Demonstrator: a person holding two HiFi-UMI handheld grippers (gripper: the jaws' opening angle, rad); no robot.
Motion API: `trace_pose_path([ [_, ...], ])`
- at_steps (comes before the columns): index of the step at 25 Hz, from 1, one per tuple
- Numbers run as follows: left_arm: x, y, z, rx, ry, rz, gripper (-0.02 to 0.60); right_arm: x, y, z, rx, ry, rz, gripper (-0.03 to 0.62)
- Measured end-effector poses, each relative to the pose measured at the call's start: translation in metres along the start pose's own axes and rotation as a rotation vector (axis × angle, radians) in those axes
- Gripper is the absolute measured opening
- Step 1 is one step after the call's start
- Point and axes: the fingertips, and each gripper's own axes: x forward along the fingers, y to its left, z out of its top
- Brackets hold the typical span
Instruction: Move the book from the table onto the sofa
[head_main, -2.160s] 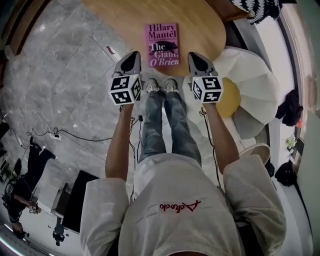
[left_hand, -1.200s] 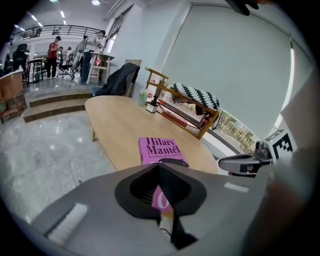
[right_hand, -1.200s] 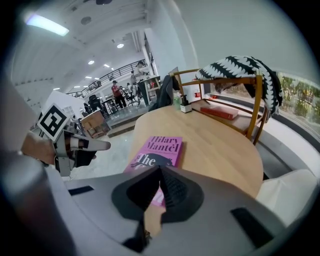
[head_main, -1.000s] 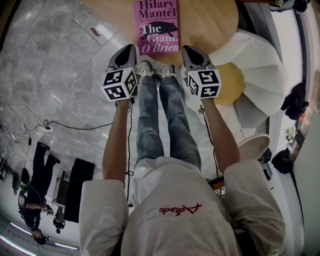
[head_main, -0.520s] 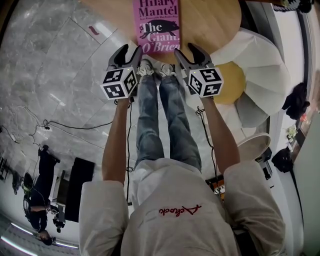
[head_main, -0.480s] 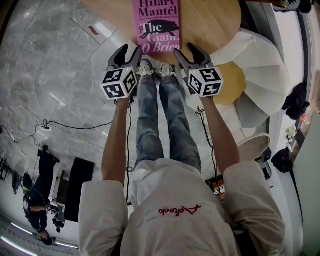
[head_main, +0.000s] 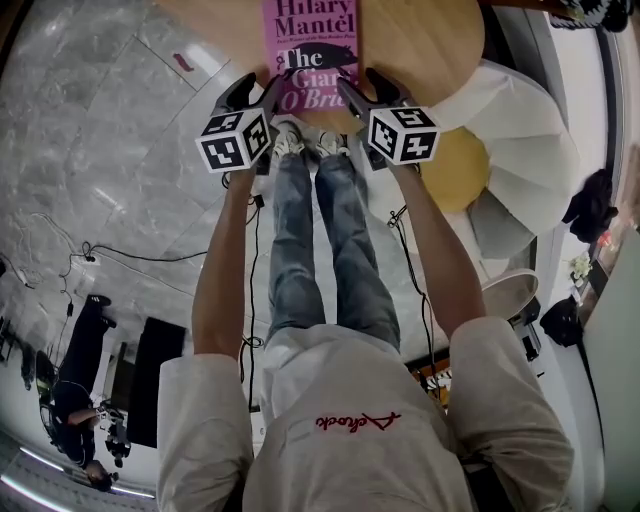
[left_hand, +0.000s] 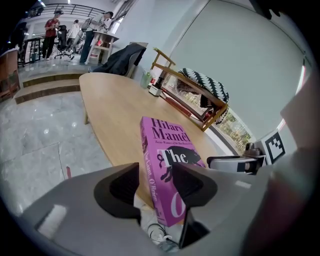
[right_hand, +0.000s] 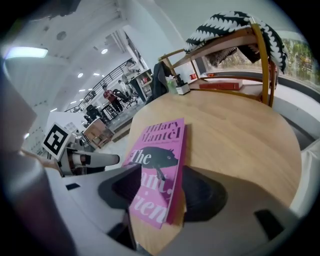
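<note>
- The wooden table (head_main: 420, 50) bears the pink book (head_main: 310, 35), which lies flat at the table's near edge.
- Both forearms stretch forward, nearly straight, sloping down toward the book.
- The left gripper (head_main: 257, 92) has just been opening: its jaws are spread and straddle the book's near left corner without pinching it.
- The right gripper (head_main: 367, 88) has just been opening too, and it straddles the near right corner the same way.

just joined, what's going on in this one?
A person holds a gripper in each hand at a pink book lying flat on the wooden table. The left gripper straddles its near left edge, the right gripper its near right edge. Both pairs of jaws have just been opening and stand apart around the book, not clamped. Nothing is lifted yet.
</note>
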Motion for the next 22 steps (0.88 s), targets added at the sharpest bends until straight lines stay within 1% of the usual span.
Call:
trace_pose_path([
  [3,0.011,0.002,0.005,0.0,0.015,-0.002,0.193,0.013,-0.005,0.007,0.0,0.008,0.003,0.225],
  [7,0.023,0.004,0.009,-0.03,0.032,-0.011,0.195,0.028,-0.01,0.016,0.028,0.019,0.008,0.227],
  [11,0.032,0.007,0.012,-0.054,0.025,-0.017,0.195,0.04,-0.016,0.016,0.034,0.034,0.011,0.227],
  [15,0.036,0.004,0.012,-0.061,0.025,-0.028,0.195,0.046,-0.017,0.014,0.04,0.043,0.028,0.227],
  [22,0.037,0.003,0.011,-0.095,0.015,-0.054,0.195,0.046,-0.017,0.014,0.068,0.016,0.048,0.227],
])
